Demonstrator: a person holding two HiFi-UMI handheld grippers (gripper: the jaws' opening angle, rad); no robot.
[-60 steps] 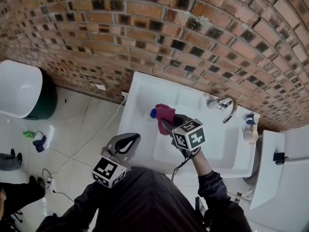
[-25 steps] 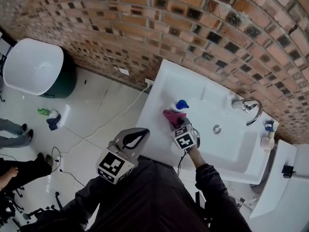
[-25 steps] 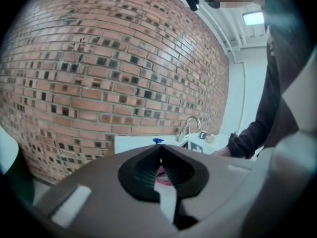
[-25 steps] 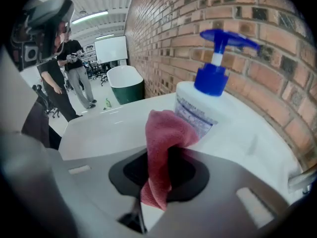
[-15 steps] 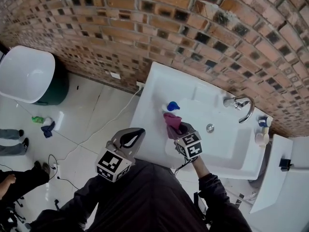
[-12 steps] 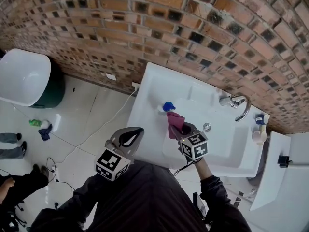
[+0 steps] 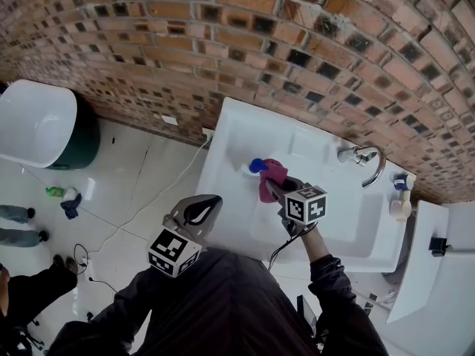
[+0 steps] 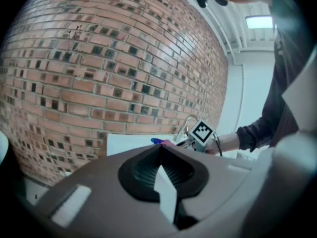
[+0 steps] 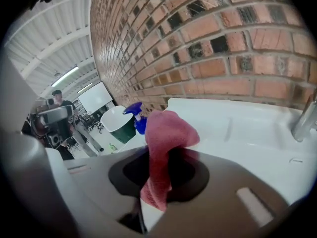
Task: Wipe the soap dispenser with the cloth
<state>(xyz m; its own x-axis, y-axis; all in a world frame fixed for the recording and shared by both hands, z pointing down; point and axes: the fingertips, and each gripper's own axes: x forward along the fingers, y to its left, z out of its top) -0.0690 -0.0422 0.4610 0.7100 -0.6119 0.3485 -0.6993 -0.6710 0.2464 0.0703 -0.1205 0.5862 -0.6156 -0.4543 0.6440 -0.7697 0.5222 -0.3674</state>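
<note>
Seen from above, a white sink point(image 7: 225, 138) stands against a brick wall point(image 7: 223, 35). The soap dispenser point(image 7: 256, 166), with a blue pump top, sits on the sink's left-hand rim, well apart from the tap point(image 7: 364, 160) across the basin.

Your right gripper point(image 7: 276, 189) has its jaws pressed together on a pink cloth point(image 7: 272, 175). In that gripper's own view the cloth is pinched in the middle, with one fold bulging above the jaws and a tail hanging below. The cloth lies just beside the pump top, on its basin side. The two look as if they meet at the edge, though it cannot be told for sure whether the cloth presses on it.

Your left gripper point(image 8: 159, 151) is fully closed with nothing in it. It is held off the sink's left edge, over the tiled floor point(image 7: 126, 191), and it is not steadying the dispenser.

As a judgement, the cloth is in your grip and at the dispenser, so wiping looks to be under way around the top. Nothing shows how much of the surface has been covered. The body below the pump and the side facing the wall probably remain to be wiped.
</note>
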